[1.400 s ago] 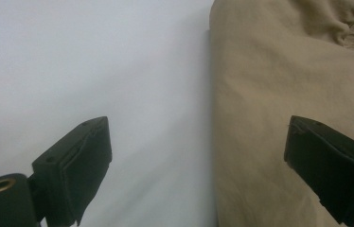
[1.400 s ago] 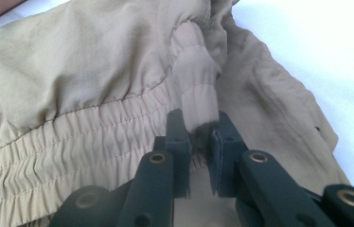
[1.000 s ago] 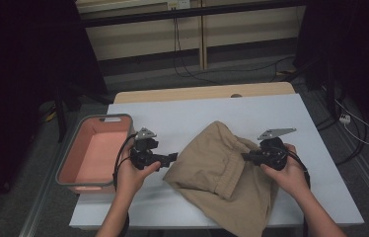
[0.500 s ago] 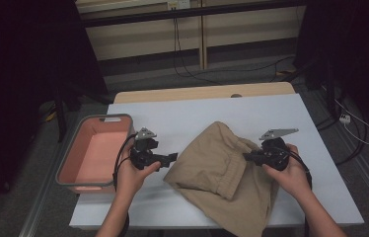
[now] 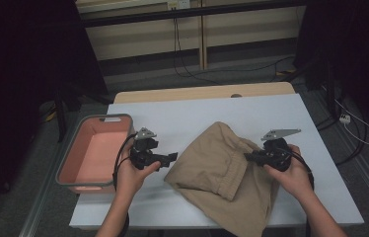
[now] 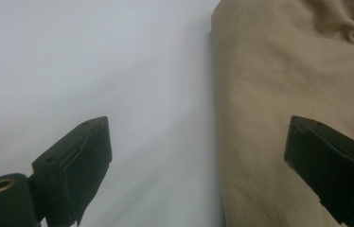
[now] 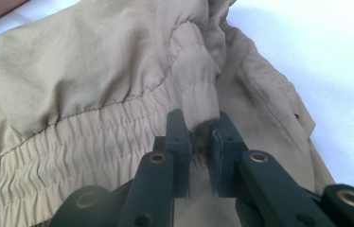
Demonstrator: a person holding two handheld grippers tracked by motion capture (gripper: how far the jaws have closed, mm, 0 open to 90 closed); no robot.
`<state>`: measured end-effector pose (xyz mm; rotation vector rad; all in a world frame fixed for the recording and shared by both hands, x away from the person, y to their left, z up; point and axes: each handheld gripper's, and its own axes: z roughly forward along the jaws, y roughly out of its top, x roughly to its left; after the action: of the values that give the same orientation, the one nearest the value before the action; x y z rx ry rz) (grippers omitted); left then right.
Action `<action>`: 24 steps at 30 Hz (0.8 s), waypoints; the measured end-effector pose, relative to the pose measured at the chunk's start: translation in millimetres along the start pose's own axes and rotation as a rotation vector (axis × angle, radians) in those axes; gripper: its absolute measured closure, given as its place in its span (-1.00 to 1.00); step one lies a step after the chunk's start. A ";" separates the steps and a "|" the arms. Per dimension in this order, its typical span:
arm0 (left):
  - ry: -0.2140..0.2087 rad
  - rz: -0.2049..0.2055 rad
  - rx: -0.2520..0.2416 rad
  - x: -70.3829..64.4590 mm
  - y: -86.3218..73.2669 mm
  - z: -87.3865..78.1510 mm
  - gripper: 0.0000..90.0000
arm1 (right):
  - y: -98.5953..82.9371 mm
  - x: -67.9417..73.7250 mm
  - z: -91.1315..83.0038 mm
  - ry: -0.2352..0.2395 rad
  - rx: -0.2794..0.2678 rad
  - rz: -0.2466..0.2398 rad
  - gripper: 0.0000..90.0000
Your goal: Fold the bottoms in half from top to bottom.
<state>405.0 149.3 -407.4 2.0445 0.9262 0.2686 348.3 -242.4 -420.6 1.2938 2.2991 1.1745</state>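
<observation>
A tan garment with an elastic waistband point(image 5: 227, 170) lies crumpled on the white table point(image 5: 207, 111), its lower end hanging past the near edge. My right gripper point(image 5: 248, 156) is at its right side, shut on a fold of the waistband point(image 7: 198, 101). In the right gripper view the gripper point(image 7: 199, 139) pinches that fabric between both pads. My left gripper point(image 5: 172, 156) hovers open just left of the garment's left edge point(image 6: 220, 118). In the left gripper view the gripper point(image 6: 199, 156) has its jaws wide apart, one over bare table, one over the tan cloth point(image 6: 298, 71).
A pink bin with a grey rim point(image 5: 94, 150) stands at the table's left edge, beside my left hand. A wooden strip point(image 5: 202, 92) runs along the far edge. Cables lie on the floor beyond the table.
Barely anything moved; the right gripper keeps its hold on the waistband fold and the left gripper stays open beside the garment.
</observation>
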 end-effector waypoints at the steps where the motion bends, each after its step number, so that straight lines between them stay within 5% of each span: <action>1: 0.000 0.000 0.000 0.0 0.0 0.1 -0.81 | 0.2 0.2 -0.6 0.000 -0.001 -0.002 0.79; 24: -0.007 -0.008 0.013 1.6 -1.8 1.4 -0.82 | -1.9 -0.2 -8.0 -0.007 0.013 -0.009 0.80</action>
<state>405.9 150.3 -409.9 2.0520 0.9346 0.2515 342.8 -247.3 -416.9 1.2889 2.3084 1.1526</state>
